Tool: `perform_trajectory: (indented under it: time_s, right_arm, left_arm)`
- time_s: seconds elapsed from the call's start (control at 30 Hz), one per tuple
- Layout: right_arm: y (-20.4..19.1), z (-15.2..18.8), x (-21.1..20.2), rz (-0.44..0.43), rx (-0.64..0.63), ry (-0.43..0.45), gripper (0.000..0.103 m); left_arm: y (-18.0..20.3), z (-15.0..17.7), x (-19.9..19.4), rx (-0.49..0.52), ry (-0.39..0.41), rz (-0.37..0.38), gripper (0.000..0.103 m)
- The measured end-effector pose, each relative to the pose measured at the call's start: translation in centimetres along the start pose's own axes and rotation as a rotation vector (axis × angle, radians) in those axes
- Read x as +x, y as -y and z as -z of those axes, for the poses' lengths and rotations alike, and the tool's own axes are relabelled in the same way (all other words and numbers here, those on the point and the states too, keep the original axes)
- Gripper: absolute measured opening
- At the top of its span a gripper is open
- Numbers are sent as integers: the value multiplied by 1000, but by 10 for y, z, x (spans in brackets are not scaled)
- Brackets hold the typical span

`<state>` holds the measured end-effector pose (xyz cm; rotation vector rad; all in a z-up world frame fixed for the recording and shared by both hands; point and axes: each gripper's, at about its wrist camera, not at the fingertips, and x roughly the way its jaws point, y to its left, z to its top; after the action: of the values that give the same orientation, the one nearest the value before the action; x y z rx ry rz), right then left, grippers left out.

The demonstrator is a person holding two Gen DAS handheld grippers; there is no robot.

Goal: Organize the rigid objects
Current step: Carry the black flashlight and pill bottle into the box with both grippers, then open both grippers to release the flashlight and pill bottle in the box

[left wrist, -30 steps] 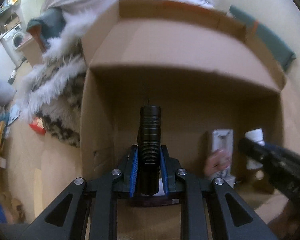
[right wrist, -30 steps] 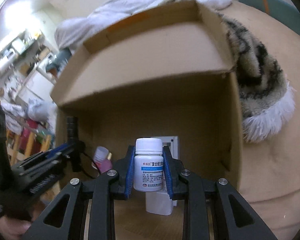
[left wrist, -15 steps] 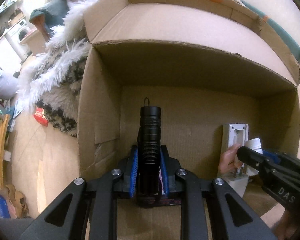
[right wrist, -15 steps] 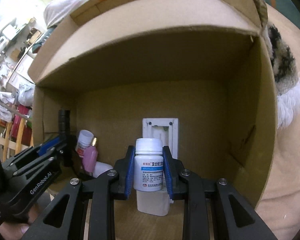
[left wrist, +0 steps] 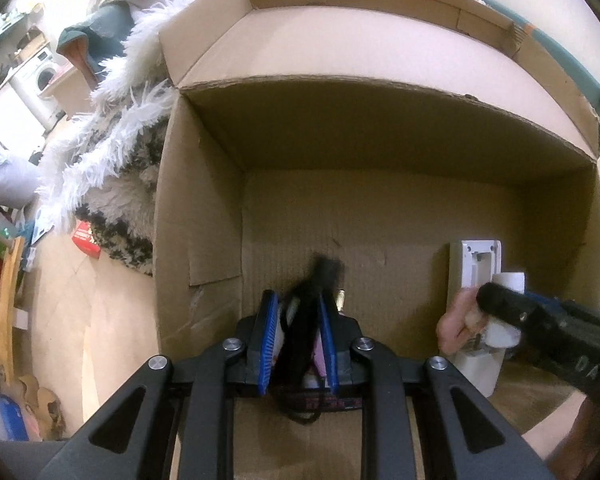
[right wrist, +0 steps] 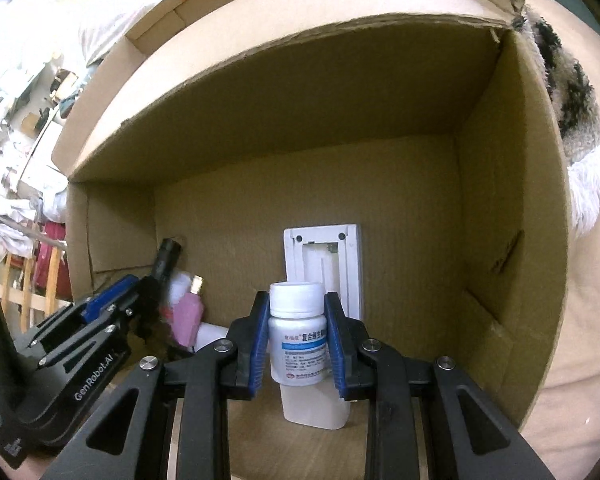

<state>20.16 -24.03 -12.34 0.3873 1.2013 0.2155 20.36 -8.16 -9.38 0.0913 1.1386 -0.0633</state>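
Both views looking down into an open cardboard box (left wrist: 204,248).

Left hand-held gripper (left wrist: 298,312), bottom centre of the left wrist view – blue pads clamped on a black flashlight (left wrist: 312,296), tilted with its far end leaning up and right, blurry. Something pink right behind the pads, too hidden there to tell more. From the right wrist view, same flashlight (right wrist: 165,258) at mid-left, poking up out of the left hand-held gripper (right wrist: 140,284) against the box's left corner, with a pink bottle with a gold cap (right wrist: 190,314) just beside it on the box floor.

Right hand-held gripper (right wrist: 298,328), bottom centre of the right wrist view – pads clamped on a white pill bottle (right wrist: 298,340) with a blue-striped label, upright, cap level with the pad tips. Directly below it, a white container (right wrist: 314,412) standing on the box floor; can't tell if touching. Behind, a white plastic battery-holder thing (right wrist: 322,256) leaning on the back wall.

Outside the box: fluffy white-and-black fur throw (left wrist: 112,168) at left of the left wrist view, small red pack (left wrist: 85,236) by its lower edge.
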Motion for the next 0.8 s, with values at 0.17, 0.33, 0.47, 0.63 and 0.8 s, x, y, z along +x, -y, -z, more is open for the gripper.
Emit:
perform_trajectory:
  time_s: [0.17, 0.33, 0.47, 0.63, 0.8]
  right_arm:
    - [10, -1, -17, -31, 32, 66, 72]
    - [0, -1, -25, 22, -29, 120, 73]
    - [-3, -3, -27, 18, -40, 114, 74]
    - [-5, -5, -29, 14, -43, 120, 74]
    - [-8, -4, -33, -2, -38, 138, 74]
  left_arm:
    - [3, 0, -1, 9, -11, 3, 24]
    - [5, 0, -8, 24, 23, -22, 52]
    - [3, -1, -10, 13, 29, -17, 56]
    - [0, -1, -11, 5, 22, -11, 56]
    - [-6, -5, -7, -18, 13, 3, 57]
